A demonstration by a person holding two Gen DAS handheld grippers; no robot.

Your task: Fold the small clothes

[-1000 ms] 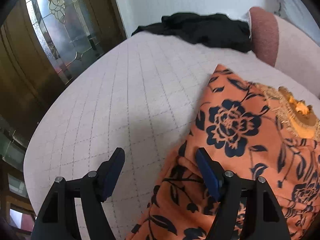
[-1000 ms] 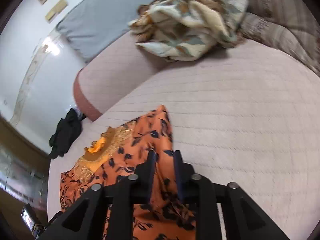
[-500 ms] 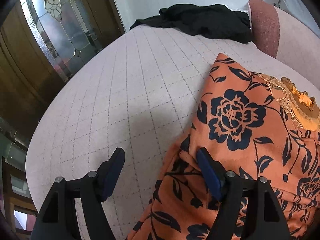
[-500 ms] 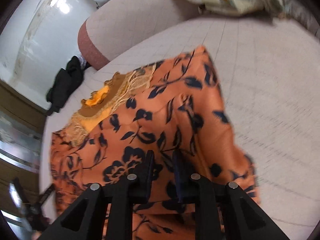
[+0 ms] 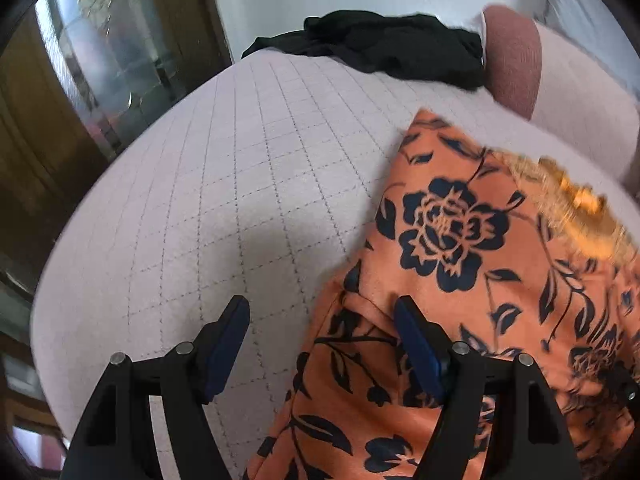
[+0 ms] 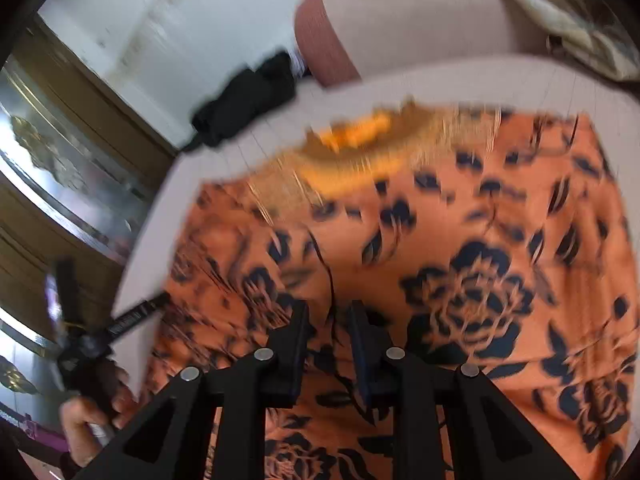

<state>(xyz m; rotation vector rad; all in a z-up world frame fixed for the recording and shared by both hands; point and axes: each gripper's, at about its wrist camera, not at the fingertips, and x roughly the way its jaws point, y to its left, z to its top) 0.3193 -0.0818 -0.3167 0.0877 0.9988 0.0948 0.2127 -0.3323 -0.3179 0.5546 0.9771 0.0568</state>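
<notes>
orange floral-print garment (image 5: 472,280) with dark blue flowers spread on pale quilted bed cover (image 5: 240,184). left gripper (image 5: 322,330) wide open, holding nothing, straddling garment's left edge. right gripper (image 6: 328,320) closed to a narrow gap, pinching a fold of garment. crumpled black cloth (image 5: 396,48) near far bed edge.

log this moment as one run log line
left tongs open at orange floral garment edge | right tongs pinching its fabric | black clothing far side
</notes>
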